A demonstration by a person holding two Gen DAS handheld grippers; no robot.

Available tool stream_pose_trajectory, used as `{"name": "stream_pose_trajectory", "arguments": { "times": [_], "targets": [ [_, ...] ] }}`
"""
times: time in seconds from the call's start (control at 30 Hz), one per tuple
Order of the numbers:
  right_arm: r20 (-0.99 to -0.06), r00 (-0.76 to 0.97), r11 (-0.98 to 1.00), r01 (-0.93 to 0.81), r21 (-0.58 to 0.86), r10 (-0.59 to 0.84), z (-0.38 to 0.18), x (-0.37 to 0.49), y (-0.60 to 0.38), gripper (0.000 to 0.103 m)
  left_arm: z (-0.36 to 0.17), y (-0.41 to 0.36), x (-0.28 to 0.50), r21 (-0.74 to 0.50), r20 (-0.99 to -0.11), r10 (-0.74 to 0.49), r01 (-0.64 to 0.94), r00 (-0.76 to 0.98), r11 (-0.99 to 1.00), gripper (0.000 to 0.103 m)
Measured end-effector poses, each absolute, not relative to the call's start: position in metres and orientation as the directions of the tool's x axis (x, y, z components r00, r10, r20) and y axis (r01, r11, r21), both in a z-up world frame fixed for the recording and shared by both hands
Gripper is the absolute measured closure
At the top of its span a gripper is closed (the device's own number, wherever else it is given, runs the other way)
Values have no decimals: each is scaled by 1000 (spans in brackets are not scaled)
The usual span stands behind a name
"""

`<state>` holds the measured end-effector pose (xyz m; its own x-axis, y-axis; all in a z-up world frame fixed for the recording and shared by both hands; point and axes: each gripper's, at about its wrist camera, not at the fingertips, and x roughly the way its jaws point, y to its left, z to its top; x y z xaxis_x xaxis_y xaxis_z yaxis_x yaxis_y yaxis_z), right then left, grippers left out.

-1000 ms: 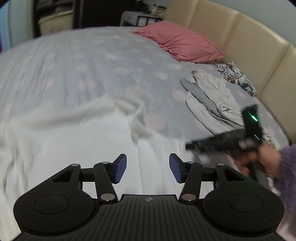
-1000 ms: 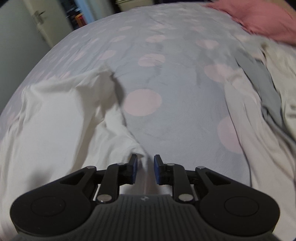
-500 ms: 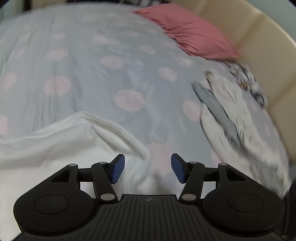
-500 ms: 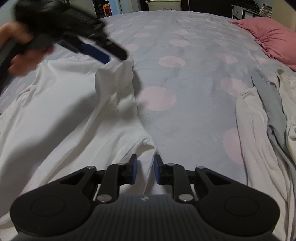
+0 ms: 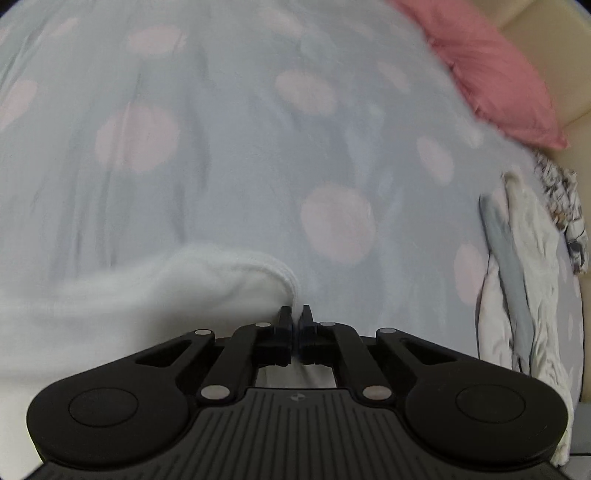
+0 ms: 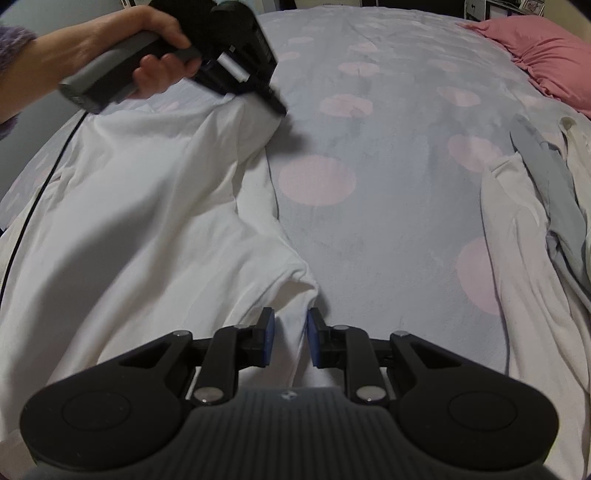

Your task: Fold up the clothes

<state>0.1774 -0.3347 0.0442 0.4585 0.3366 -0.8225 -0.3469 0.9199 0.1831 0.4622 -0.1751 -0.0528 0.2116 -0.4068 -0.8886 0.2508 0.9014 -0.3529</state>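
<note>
I see a white garment (image 6: pixel 155 221) spread rumpled across the near left of the bed, its fabric creased into long folds. One corner rises toward the far left, another bunches at the near middle. In my left wrist view its hemmed edge (image 5: pixel 273 269) curls up, blurred.

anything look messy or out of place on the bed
Yes: a crumpled heap of pale and grey clothes lies unfolded along the bed's right side. The white garment, pinched by both grippers, is still rumpled too.

Pink pillow (image 6: pixel 543 55), probably beige headboard (image 5: pixel 546 33).
</note>
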Motion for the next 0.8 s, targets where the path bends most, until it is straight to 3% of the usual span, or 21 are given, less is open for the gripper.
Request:
{"name": "stream_pose_trajectory", "arguments": {
  "times": [0.2,0.27,0.4,0.43,0.5,0.57,0.8],
  "targets": [
    [-840,463,947,-276,166,283,38,186,-343,93,-67,-157,472,-405,-838,-463,241,290,882,102],
    [-842,465,957,-216,192,274,36,189,-352,103,-75,-150,472,-420,-830,-469,216,300,881,102],
    [-845,496,978,-151,142,200,37,194,-366,103,-82,-148,474,-432,-825,-476,204,305,879,101],
    [-846,495,979,-132,153,199,38,195,-370,103,-79,-148,475,-431,-823,-477,207,309,878,99],
    [-843,501,981,-114,159,196,41,195,-374,103,-70,-143,474,-417,-825,-464,208,321,885,68],
    [-839,512,982,-117,145,185,45,194,-374,99,-59,-137,467,-410,-816,-466,224,343,884,56],
    [-816,523,967,-193,168,246,67,179,-357,98,-14,-118,405,-272,-826,-401,345,395,899,56]
  ]
}}
